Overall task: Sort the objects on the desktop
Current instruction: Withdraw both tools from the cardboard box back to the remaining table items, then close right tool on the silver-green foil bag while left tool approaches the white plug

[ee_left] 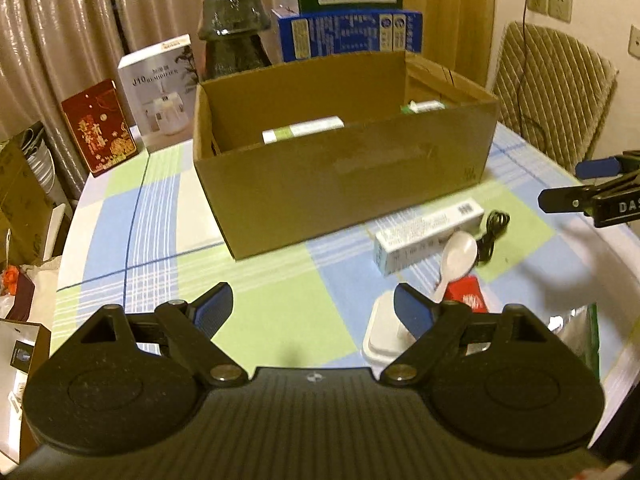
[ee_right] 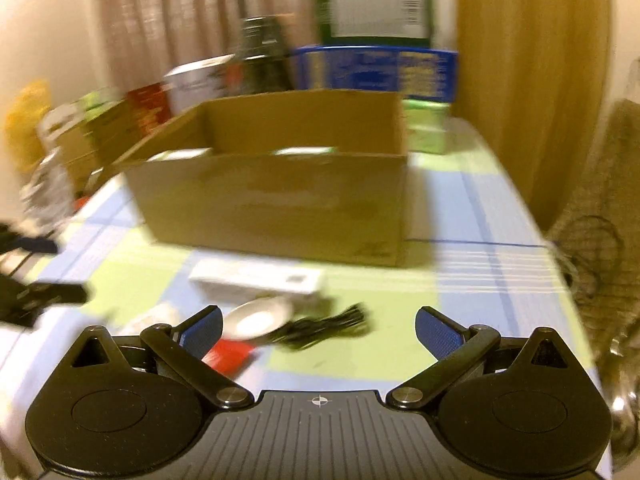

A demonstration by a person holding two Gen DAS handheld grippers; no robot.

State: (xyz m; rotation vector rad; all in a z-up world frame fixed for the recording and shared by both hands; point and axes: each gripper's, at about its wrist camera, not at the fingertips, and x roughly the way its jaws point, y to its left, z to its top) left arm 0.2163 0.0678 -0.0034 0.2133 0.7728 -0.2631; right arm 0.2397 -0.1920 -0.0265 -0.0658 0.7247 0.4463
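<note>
An open cardboard box (ee_left: 344, 184) (ee_right: 272, 208) stands mid-table with two white-and-green cartons inside. In front of it lie a long white carton (ee_left: 428, 236) (ee_right: 256, 280), a white spoon (ee_left: 458, 258) (ee_right: 260, 318), a coiled black cable (ee_left: 494, 236) (ee_right: 324, 326), a red packet (ee_left: 470, 298) (ee_right: 228, 354) and a white lidded container (ee_left: 384, 336). My left gripper (ee_left: 314, 306) hovers open over the checked cloth, left of these items. My right gripper (ee_right: 318, 326) is open above the cable and spoon, nothing between its pads; it also shows as my right gripper (ee_left: 560, 184) at the left wrist view's edge.
Behind the box stand a dark glass jar (ee_left: 234, 32), a white humidifier box (ee_left: 160, 92), a red box (ee_left: 100, 128), a blue carton (ee_left: 348, 34) and a green carton (ee_right: 372, 10). A padded chair (ee_left: 548, 92) sits at the right. The right wrist view is motion-blurred.
</note>
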